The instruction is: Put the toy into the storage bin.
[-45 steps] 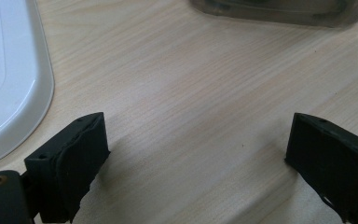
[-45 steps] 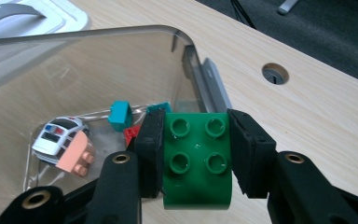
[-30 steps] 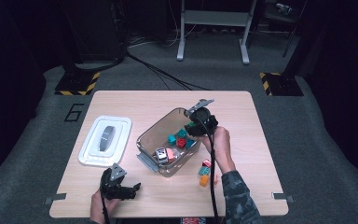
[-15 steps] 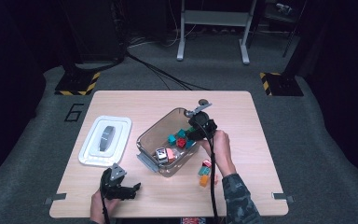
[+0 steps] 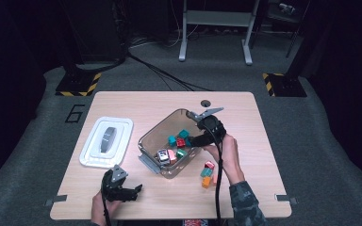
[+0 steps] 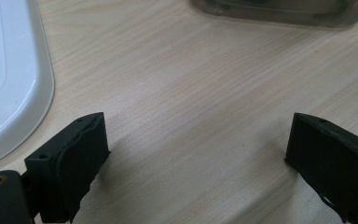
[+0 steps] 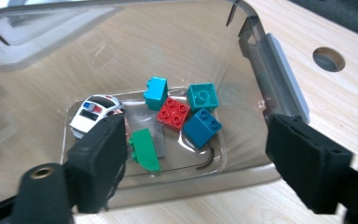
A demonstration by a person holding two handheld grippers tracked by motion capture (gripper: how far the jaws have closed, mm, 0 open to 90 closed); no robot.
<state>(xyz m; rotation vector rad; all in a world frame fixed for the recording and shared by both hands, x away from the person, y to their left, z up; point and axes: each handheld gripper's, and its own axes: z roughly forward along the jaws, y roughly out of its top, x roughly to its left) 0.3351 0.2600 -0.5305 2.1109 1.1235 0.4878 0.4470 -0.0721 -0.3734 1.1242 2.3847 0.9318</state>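
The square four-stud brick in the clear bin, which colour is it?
Red: the four-stud brick lies among teal ones; the right gripper view shows it best.

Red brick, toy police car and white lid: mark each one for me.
Red brick (image 7: pixel 173 112): right gripper view, on its studded top.
Toy police car (image 7: pixel 93 113): right gripper view, on its white roof.
White lid (image 5: pixel 90 151): high view, on its flat rim, left of the grey handle.

Bin (image 5: pixel 153 141) at the table (image 5: pixel 122 103) centre, blocks (image 7: pixel 186 114) and toy car (image 7: pixel 93 112) in it; lid (image 5: pixel 106 141) to its left; three blocks (image 5: pixel 207 173) to its right.
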